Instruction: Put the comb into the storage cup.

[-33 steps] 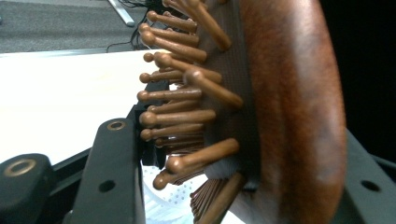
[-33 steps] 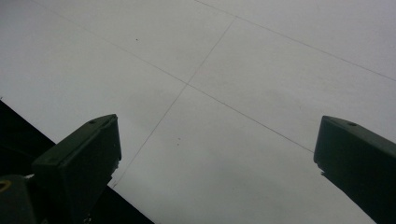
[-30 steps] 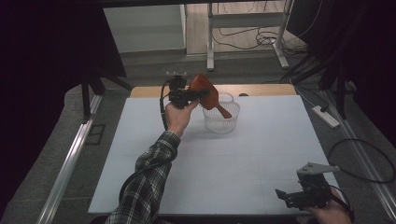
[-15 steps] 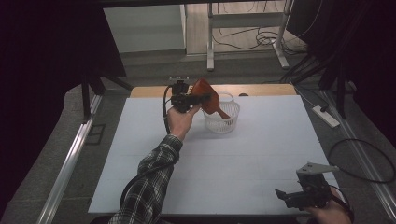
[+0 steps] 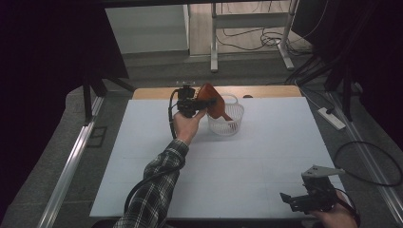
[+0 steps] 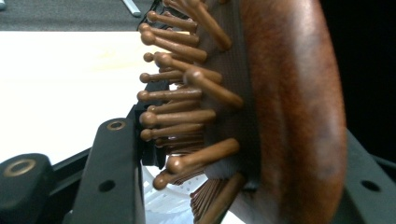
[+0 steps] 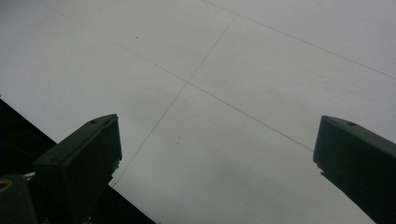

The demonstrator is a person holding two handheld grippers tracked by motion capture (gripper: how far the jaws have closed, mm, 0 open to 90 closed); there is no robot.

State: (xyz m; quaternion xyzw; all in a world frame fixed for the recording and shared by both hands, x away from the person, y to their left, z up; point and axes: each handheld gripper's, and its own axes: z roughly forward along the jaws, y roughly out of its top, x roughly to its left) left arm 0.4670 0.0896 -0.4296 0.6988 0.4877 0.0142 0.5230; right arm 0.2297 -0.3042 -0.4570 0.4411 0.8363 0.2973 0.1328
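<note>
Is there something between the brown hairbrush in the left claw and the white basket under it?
Nothing visible blocks it. The left claw is shut on the hairbrush, which is tilted above the near-left rim of the basket. One end of the brush seems already inside the open top.
</note>
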